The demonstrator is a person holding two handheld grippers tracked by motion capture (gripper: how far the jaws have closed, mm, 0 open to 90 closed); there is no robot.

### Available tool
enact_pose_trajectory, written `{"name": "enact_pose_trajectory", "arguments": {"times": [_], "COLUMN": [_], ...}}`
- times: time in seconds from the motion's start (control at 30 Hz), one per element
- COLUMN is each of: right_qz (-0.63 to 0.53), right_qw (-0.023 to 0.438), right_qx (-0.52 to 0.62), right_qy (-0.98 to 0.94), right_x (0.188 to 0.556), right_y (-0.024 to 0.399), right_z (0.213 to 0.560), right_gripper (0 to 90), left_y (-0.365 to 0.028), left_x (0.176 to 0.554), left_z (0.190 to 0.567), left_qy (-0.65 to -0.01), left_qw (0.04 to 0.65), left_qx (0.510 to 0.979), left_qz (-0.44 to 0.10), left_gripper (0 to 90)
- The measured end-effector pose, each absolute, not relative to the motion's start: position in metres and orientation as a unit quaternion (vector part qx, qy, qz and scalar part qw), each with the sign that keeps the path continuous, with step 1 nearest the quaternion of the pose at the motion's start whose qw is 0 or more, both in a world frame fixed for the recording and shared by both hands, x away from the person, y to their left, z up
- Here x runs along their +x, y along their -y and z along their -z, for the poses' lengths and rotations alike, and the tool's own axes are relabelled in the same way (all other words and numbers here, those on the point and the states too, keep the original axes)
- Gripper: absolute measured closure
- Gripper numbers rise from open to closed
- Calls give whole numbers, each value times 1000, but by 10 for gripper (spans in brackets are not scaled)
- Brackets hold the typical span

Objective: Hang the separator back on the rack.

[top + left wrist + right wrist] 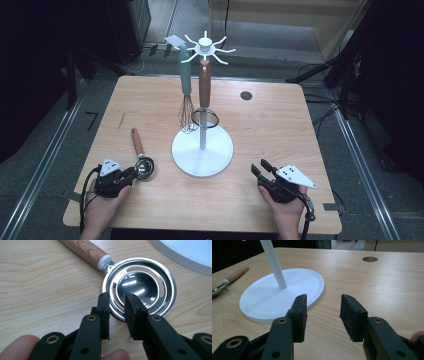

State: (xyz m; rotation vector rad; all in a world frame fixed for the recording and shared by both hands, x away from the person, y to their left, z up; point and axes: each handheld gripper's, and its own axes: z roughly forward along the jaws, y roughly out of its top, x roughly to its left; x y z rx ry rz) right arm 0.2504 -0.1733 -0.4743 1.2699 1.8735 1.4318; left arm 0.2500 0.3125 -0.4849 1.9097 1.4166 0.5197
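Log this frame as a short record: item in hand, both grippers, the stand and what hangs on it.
item in hand: egg separator, wooden handle, flat on the table
left gripper: jaws shut on the separator's metal rim
right gripper: open, nothing between the jaws, near the stand's base
stand: white, round base, upright pole, hooks on top
hanging: whisk with green handle; strainer with brown handle

The fingers (135,315) hide the separator's (140,287) near rim; its wooden handle (83,250) runs off the top edge.
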Motion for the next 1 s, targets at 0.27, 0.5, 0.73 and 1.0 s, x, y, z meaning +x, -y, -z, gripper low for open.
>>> {"name": "enact_pose_trajectory", "arguments": {"times": [0.27,0.5,0.73,1.0], "right_qz": [-519,-518,-520,-521], "right_qw": [224,222,218,215], "right_qx": [461,459,458,452], "right_qy": [-684,-687,-687,-691], "right_x": [252,252,251,250], "right_y": [171,172,171,166], "right_z": [476,477,477,476], "right_gripper": [582,582,582,582], "left_y": [-317,-312,-310,-305], "left_x": [254,265,258,243], "left_z": [482,484,484,485], "left_qy": [-556,-557,-551,-541], "left_qw": [370,365,369,374], "left_qx": [717,725,733,739], "left_qz": [-199,-174,-155,-147], "left_gripper": [542,558,647,662]}}
